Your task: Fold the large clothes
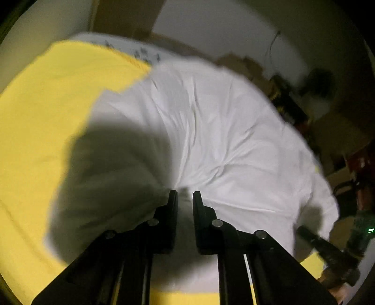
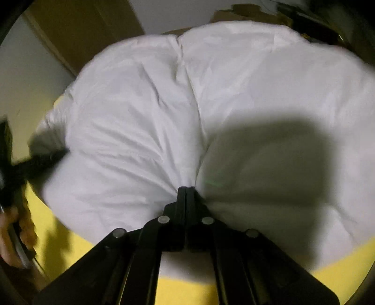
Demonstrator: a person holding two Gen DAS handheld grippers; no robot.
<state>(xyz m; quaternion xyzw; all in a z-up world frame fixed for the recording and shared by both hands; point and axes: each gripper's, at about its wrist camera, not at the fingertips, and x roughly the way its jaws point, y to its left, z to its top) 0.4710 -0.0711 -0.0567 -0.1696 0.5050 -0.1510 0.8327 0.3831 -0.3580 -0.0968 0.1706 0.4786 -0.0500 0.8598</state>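
The large white crinkled garment lies spread and bunched over the yellow-covered bench, covering most of it. The right gripper has its jaws together, clamped on a pinch of the white cloth at the near edge, with folds radiating out from the grip. The left gripper stands just over the near part of the cloth with its jaws narrowly apart; a bit of fabric sits in the gap, but whether the pads press on it I cannot tell.

This looks like the take-hold step before a fold: one edge point is secured, the other nearly so. The next move likely calls for the left jaws to finish clamping, then both grippers to lift together and carry the near edge toward the far side, keeping the cloth taut.

Beyond the bench, the dim room shows a pale wall, brown cardboard boxes and dark clutter at far right.
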